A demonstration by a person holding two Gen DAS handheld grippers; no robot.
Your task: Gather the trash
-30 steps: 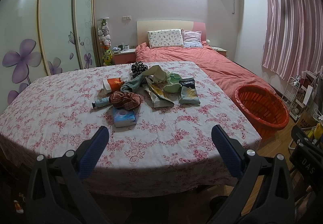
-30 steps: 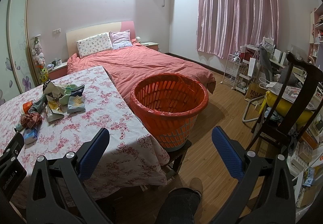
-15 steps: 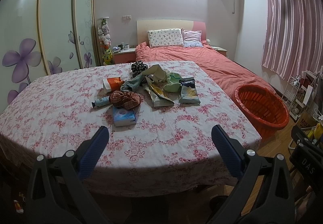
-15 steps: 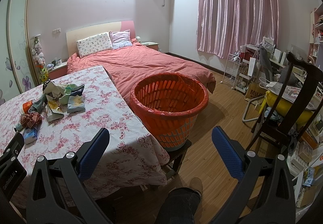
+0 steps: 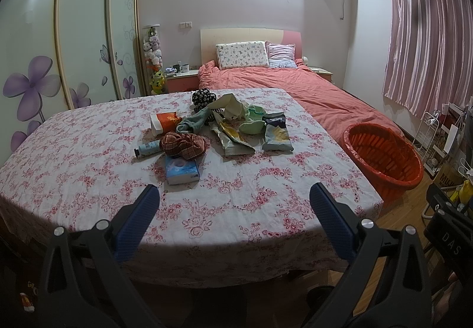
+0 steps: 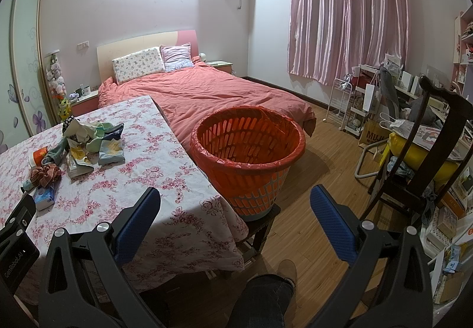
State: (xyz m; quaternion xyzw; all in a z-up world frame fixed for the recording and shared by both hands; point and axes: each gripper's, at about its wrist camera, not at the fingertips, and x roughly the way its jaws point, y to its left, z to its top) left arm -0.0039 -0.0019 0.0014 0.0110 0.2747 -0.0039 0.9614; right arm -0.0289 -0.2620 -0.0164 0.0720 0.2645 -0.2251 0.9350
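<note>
A table with a floral cloth point(image 5: 88, 156) carries a heap of clutter in its middle: two snack wrappers point(image 5: 278, 136) point(image 5: 232, 140), a blue tissue pack point(image 5: 181, 170), a small tube point(image 5: 147, 147), an orange box point(image 5: 165, 121), a plaid scrunchie point(image 5: 183, 144) and socks point(image 5: 193, 122). An orange basket point(image 6: 248, 150) lined with a red bag stands on a stool right of the table. My left gripper point(image 5: 233, 204) hangs open over the table's near edge, well short of the heap. My right gripper point(image 6: 235, 208) is open above the table corner, in front of the basket.
Behind the table lies a bed with a coral cover point(image 6: 212, 91). A dark wooden chair point(image 6: 428, 144) and cluttered shelves point(image 6: 369, 97) fill the right side. A person's leg and shoe point(image 6: 275, 283) show on the wooden floor below my right gripper.
</note>
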